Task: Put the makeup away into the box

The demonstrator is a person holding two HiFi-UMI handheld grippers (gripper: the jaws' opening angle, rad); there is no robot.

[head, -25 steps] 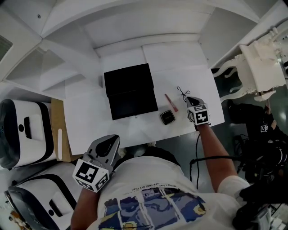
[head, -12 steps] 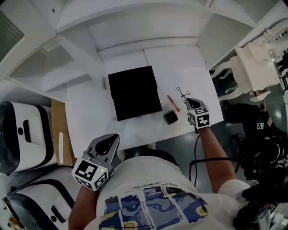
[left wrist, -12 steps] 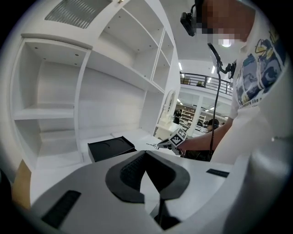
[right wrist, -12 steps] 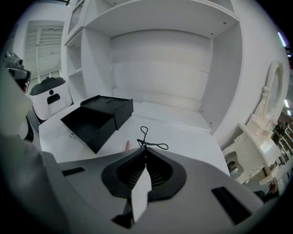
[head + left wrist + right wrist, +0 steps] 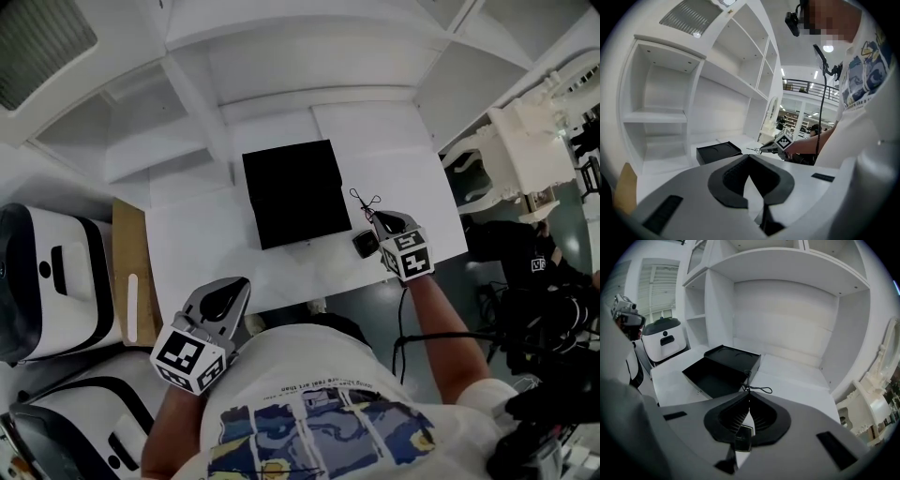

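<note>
An open black box lies on the white table, its lid folded back; the right gripper view shows the box just ahead. My right gripper hangs above the table right of the box, shut on a thin black wire-looped tool that sticks out of its tips. Under it lies a small black compact, also seen between the jaws. My left gripper is low by my body, off the table's front edge, shut and empty. It faces the box.
White shelves rise behind the table. Two white machines and a brown board stand at the left. At the right stands a white ornate chair. A cable runs from my right gripper.
My right gripper has risen and moved left toward the box with the wire tool in it. The red pencil seen earlier beside the compact no longer shows. The left gripper shifted slightly.
</note>
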